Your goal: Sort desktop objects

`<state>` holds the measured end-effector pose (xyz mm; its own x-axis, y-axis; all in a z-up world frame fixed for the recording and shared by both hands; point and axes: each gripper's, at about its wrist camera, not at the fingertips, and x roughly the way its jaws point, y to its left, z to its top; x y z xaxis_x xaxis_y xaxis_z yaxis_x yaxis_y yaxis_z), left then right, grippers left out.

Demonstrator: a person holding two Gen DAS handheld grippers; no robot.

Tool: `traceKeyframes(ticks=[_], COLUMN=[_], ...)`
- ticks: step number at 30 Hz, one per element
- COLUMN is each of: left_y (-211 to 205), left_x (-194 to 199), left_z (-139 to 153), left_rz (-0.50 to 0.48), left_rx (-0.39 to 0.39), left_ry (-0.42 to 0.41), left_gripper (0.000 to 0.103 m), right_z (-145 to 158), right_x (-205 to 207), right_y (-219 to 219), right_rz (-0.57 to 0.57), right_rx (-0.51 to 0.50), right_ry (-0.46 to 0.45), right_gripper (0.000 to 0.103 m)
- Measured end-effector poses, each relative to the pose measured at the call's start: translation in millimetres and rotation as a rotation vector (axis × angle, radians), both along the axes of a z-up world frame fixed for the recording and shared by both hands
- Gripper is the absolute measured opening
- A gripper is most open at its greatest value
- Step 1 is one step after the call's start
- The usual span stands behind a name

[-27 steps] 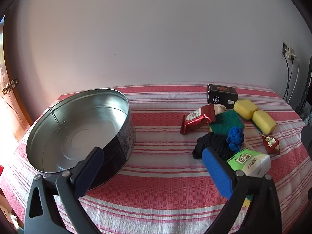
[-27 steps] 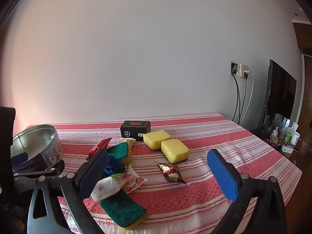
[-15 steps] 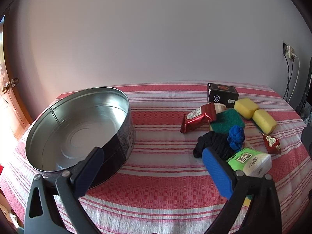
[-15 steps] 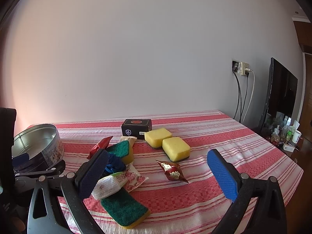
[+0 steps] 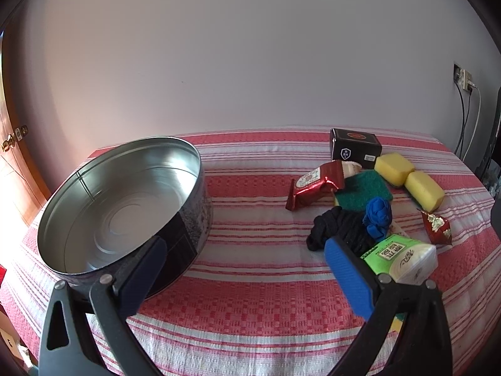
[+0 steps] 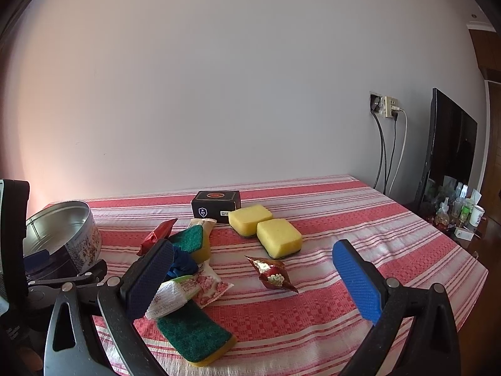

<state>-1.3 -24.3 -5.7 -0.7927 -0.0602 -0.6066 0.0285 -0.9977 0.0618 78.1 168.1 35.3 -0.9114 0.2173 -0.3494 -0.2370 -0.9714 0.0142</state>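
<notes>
A round metal tin [image 5: 103, 206] stands empty at the table's left; it also shows in the right wrist view [image 6: 67, 228]. A pile lies to its right: red snack packet [image 5: 314, 185], green scouring sponge [image 5: 363, 189], black cloth [image 5: 341, 228], blue cloth [image 5: 379, 216], green tissue pack [image 5: 400, 258], two yellow sponges [image 6: 264, 228], black box [image 6: 216, 203], red candy wrapper [image 6: 272, 274], another green sponge [image 6: 195, 335]. My left gripper [image 5: 244, 269] is open and empty above the cloth between tin and pile. My right gripper [image 6: 250, 277] is open and empty over the candy wrapper.
The table wears a red and white striped cloth [image 6: 360, 213]. A wall stands behind it, with a socket and cables [image 6: 386, 109] at the right. A dark screen [image 6: 447, 156] and small bottles [image 6: 457, 200] stand past the right edge. A wooden door [image 5: 12, 156] is at the left.
Both grippers have drifted slightly; the objects sit a little higher in the right wrist view. Nothing was taken hold of or moved.
</notes>
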Motion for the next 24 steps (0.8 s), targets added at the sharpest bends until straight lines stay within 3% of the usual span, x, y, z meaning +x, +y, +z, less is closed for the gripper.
traceKeyframes(ticks=[19,24], left_y=[-4,-8], left_x=[-2,-3], left_z=[-6,-8], left_rz=[-0.031,-0.035], left_rx=[0.01,0.016], left_ry=[-0.021,-0.024], left_gripper=[0.102,0.102], right_z=[-5,-19], right_x=[6,15], right_y=[7,6], right_rz=[0.032,0.109], right_rx=[0.018,0.04], right_ry=[-0.01,-0.053], right_gripper=[0.103,0.102])
